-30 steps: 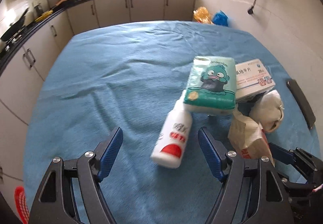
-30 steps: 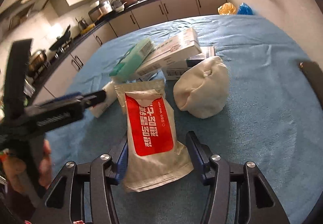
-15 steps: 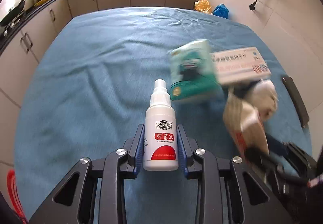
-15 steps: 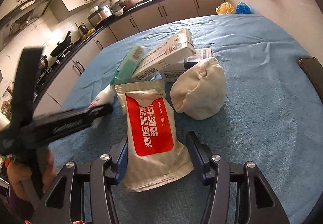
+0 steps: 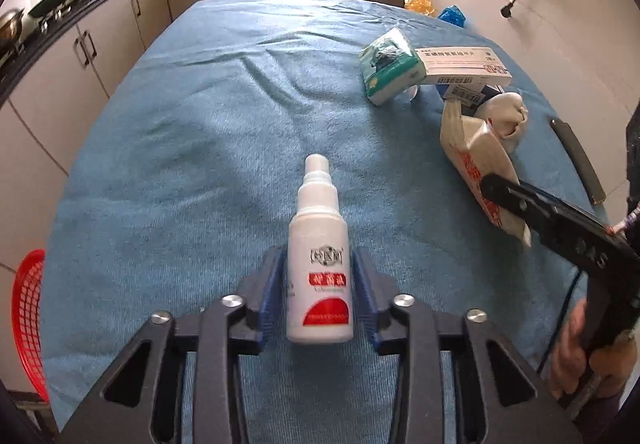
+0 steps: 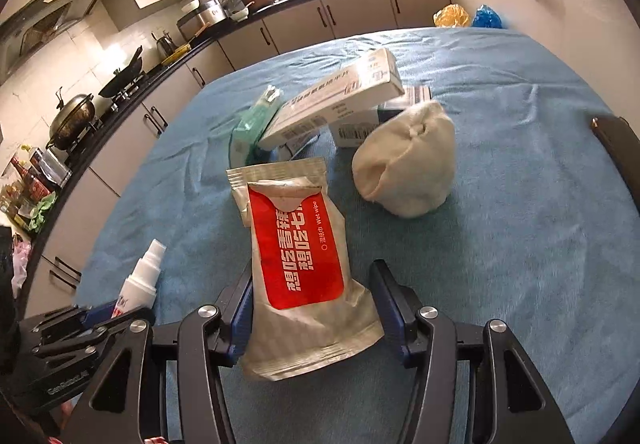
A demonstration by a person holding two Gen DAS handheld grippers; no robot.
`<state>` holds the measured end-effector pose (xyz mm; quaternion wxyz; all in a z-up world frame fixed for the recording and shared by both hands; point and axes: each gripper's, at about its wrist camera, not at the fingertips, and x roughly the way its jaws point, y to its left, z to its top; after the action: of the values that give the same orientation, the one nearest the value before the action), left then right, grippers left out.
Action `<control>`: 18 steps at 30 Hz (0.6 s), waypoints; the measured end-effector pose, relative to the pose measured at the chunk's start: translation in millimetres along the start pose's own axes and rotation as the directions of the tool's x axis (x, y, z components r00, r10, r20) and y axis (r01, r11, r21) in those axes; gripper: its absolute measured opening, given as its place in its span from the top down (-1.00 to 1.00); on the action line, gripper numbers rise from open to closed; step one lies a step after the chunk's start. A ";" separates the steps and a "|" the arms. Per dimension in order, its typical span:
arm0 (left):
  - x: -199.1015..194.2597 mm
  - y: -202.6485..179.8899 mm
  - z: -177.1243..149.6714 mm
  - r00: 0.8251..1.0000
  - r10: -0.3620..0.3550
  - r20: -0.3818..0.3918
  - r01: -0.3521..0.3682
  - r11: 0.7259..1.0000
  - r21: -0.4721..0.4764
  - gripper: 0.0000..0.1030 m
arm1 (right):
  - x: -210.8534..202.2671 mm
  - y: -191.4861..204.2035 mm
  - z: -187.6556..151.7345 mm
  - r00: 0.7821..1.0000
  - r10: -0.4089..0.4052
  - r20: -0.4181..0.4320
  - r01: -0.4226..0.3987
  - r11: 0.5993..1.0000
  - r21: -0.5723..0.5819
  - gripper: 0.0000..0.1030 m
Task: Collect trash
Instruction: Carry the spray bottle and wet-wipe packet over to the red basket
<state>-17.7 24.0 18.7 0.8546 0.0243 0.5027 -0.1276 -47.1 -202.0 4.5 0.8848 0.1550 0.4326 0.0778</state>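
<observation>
A white spray bottle [image 5: 320, 228] with a red label stands up between the blue pads of my left gripper [image 5: 318, 260], above the blue cloth. Its jaws are opening, with the pads still against the bottle's sides. In the right wrist view the bottle [image 6: 140, 284] and left gripper [image 6: 100, 320] sit at lower left. My right gripper [image 6: 312, 276] grips a grey and red wet wipe packet [image 6: 296, 244] by its lower end, its jaws easing open slightly. The left wrist view shows that packet [image 5: 480, 151] tilted up at the right.
A green tissue pack [image 5: 388, 71], a white medicine box [image 5: 460, 65] and a crumpled white wad [image 6: 408, 167] lie clustered on the blue-covered table [image 5: 200, 123]. A red basket [image 5: 28, 320] hangs off the left edge. A dark flat object [image 6: 620, 147] lies at the right edge.
My left gripper closed on the spray bottle beside the pile and carried it left, away from the tissue pack. The right gripper and wet wipe packet stayed put.
</observation>
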 end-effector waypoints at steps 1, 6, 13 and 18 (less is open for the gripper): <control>1.6 -1.0 1.4 1.000 0.002 0.004 -0.002 1.000 0.003 0.24 | -1.3 0.8 -2.0 1.000 -0.003 -0.004 0.003 1.000 -0.001 -0.18; 5.1 2.1 7.4 0.999 -0.031 0.019 0.032 0.999 -0.042 0.07 | -4.2 3.3 -5.0 0.999 -0.026 -0.023 0.026 1.000 -0.003 -0.32; 2.6 -1.2 1.7 0.999 -0.017 0.046 0.019 0.999 -0.048 0.43 | 1.9 16.4 -5.7 0.995 -0.096 -0.030 0.094 0.993 -0.067 -0.31; -17.1 10.4 -13.0 0.998 -0.009 0.064 0.016 0.994 -0.109 0.44 | -4.9 17.1 -10.3 0.994 -0.101 -0.030 0.098 0.992 -0.073 -0.10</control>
<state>-34.2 39.6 26.2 0.8693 -0.0298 0.4819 -0.1060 -58.3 -185.1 7.9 0.8851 0.1001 0.4516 0.0517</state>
